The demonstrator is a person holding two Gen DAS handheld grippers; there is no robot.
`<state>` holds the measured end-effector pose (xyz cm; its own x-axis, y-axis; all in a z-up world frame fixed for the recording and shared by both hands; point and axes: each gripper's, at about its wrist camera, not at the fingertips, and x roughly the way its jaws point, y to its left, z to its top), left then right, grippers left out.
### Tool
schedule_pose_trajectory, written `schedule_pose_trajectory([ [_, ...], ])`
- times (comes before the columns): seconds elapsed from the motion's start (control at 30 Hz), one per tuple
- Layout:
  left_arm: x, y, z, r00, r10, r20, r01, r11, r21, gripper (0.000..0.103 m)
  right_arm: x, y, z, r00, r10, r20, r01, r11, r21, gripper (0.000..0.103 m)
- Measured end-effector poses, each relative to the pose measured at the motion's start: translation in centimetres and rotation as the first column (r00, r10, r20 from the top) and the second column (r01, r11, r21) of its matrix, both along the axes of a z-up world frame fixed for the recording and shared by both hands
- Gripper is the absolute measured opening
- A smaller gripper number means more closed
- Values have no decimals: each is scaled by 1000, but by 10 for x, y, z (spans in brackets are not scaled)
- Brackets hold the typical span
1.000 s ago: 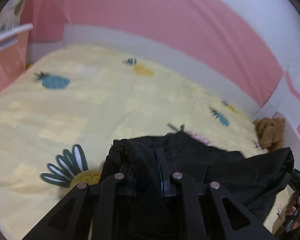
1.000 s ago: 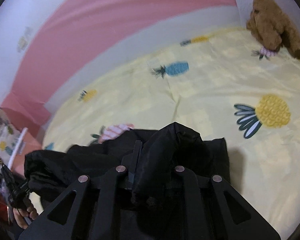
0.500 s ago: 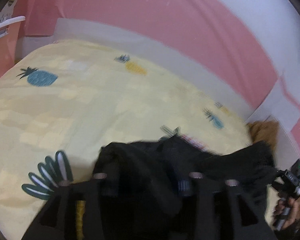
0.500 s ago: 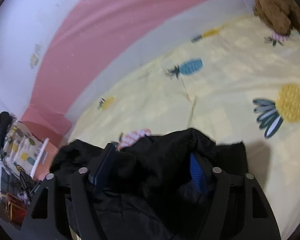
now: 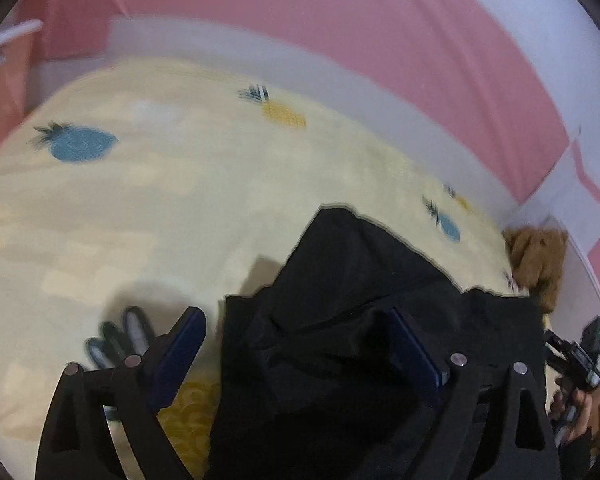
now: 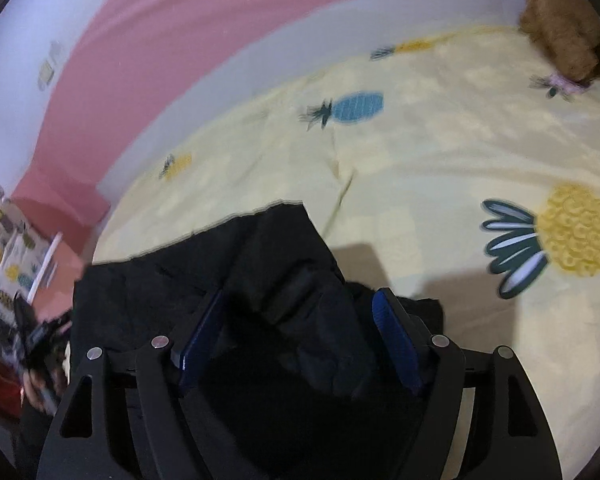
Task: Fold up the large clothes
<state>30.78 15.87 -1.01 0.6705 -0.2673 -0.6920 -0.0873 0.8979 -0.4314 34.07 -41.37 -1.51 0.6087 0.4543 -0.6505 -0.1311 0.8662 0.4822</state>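
Black garment [image 5: 352, 280]: crumpled on the bed [image 5: 140, 200], lower centre of both frames, lying on a yellow pineapple-print sheet.

Left gripper [image 5: 296, 332]: jaws wide and opening; the cloth lies between them, the left pad clear of it over the sheet.

Right gripper [image 6: 300, 320]: jaws wide and opening; a loose fold of the garment sits between the blue pads, not pinched.

Teddy bear [image 6: 556, 28]: upper right of the right view, at the far corner of the bed against the pink wall [image 5: 340, 20].
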Motion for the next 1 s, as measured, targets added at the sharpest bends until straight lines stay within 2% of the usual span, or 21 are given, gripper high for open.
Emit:
schedule_pose_trajectory([
  [0.1,19,-3,-7,999,-34,-30,34,999,-16,90,13,-1,-5,999,39,-33,-37,998,42,75],
  [0.13,24,-4,-6,999,-44,-29,43,999,-24,81,16,0,-6,997,60,-38,-57,996,70,74],
  [0.17,29,-6,-3,998,-58,-21,57,998,-29,69,16,1,-5,997,62,-35,-59,995,75,58],
  [0.23,32,-12,2,998,-63,-9,63,998,-5,56,16,6,-1,999,47,-26,-46,998,46,24],
  [0.27,33,-16,5,998,-57,6,56,998,22,42,15,8,1,1000,24,-15,-24,999,25,17],
  [0.33,33,-21,9,999,-9,42,5,996,94,32,16,11,6,999,-35,13,35,999,-30,16],
  [0.37,33,-22,8,999,14,49,-19,994,104,29,19,13,5,999,-52,9,53,998,-38,15],
  [0.4,35,-22,2,998,38,41,-42,994,101,29,24,14,0,998,-68,-1,67,997,-44,15],
  [0.53,50,-25,-37,995,101,-13,-98,984,147,28,47,43,-34,996,-69,-51,58,980,-191,16],
  [0.6,51,-29,-45,993,118,-3,-116,980,163,28,52,53,-46,997,-68,-45,55,967,-249,16],
  [0.73,51,-33,-52,992,128,16,-128,976,176,28,59,55,-60,996,-75,-41,61,961,-268,18],
  [0.87,54,-38,-54,990,138,16,-138,968,210,29,57,58,-58,995,-93,-31,80,953,-292,22],
  [1.0,54,-32,-41,989,144,-11,-139,968,210,35,43,47,-31,991,-136,0,129,943,-306,31],
])
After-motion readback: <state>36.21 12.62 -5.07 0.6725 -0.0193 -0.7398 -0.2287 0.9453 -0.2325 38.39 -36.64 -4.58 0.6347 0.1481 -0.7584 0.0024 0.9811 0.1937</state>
